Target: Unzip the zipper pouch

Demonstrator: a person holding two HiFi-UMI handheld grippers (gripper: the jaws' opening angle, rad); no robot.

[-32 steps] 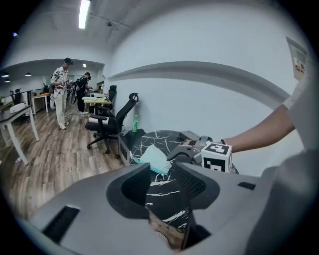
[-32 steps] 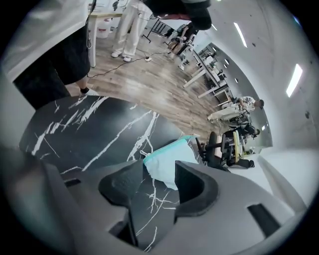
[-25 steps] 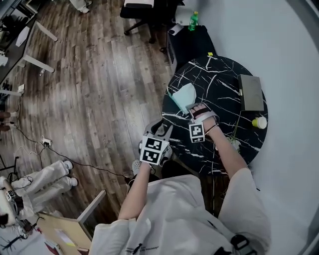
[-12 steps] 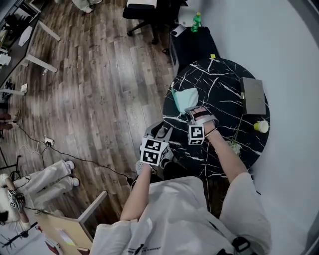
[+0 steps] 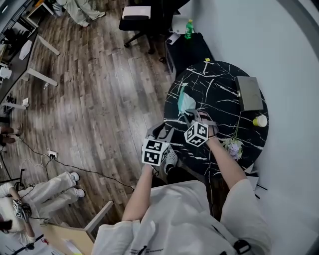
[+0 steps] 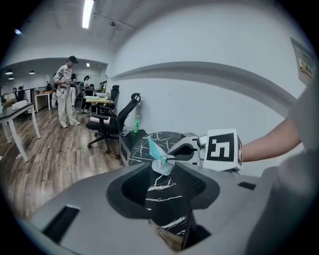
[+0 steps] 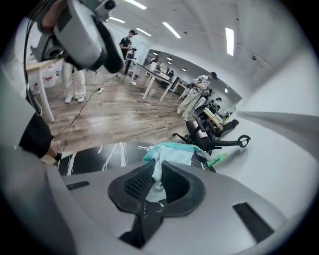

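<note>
Head view: grey case [image 5: 249, 93], yellow cup [image 5: 259, 120], flowers [image 5: 233, 147] near pouch [image 5: 186, 101]

This is a big office. There are long desks [image 6: 17, 110], a black chair [image 6: 110, 121] on wheels, a wood floor [image 5: 99, 89], strip lights [image 6: 88, 11] on the ceiling, and people [image 6: 65, 94] standing by the desks.

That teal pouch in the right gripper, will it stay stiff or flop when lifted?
Probably floppy: the teal pouch bunches and folds where the right gripper, whose jaws have just been closing, pinches the fabric. Likely light too: one small pinch seems to raise it off the table. It may swing or twist while hanging.
</note>
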